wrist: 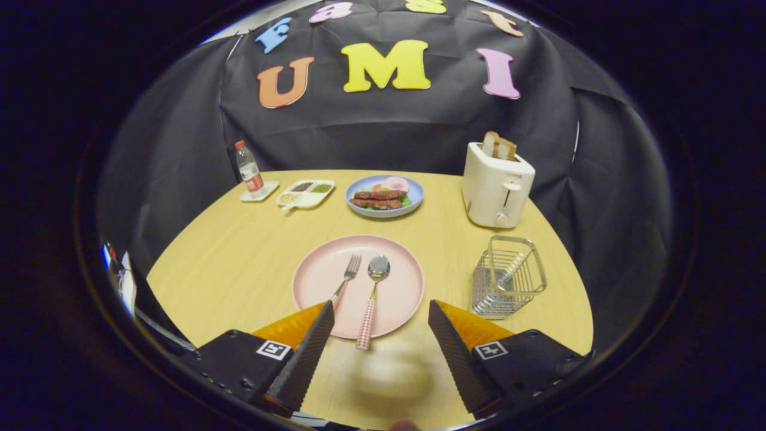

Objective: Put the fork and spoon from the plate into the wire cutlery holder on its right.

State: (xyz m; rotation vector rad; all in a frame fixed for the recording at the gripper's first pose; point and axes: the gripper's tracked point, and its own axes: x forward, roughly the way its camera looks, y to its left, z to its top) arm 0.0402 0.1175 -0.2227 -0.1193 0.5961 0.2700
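Gripper (378,326) spread wide and empty, low over the near rim of the pink plate (317,281)

Fork (346,280) and spoon (371,302) side by side on that plate, checked handles toward the fingers; wire cutlery holder (507,283) well apart on the table (239,257). Probably light, stiff, slippery on metal; best pinched across the thicker handle, spoon's jutting past the rim

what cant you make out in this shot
Gripper view:
- Fork handle: its lower end is hidden behind a gripper finger; fingers spread open, holding nothing.
- Wire cutlery holder: too small to tell what, if anything, is inside.
- Divided tray: contents too small to identify.
- Bottle label: too small to make out.
- Table near edge: blurred patch between the fingers.
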